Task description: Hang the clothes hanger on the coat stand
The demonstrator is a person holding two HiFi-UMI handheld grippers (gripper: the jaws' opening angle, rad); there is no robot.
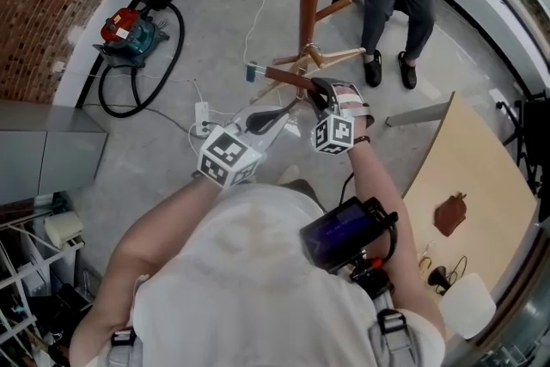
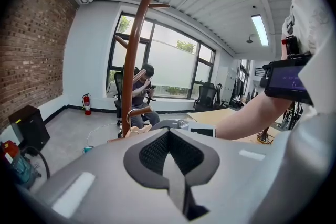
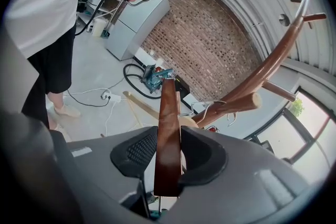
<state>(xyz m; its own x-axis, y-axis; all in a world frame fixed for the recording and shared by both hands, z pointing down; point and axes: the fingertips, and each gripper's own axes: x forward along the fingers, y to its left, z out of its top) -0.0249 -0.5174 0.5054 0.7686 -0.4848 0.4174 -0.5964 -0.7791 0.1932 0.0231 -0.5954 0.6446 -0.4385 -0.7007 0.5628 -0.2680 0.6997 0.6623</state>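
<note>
The right gripper (image 3: 169, 147) clamps the dark hanger (image 3: 168, 107) at frame centre. It seems not yet hooked on the coat stand (image 3: 265, 68), upper right. The left gripper (image 2: 170, 160) is closed and empty.

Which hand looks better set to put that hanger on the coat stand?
Right. The right hand-held gripper is clamped on the dark wooden hanger, with a peg of the coat stand just ahead. The left hand-held gripper is shut with nothing between its jaws.
</note>
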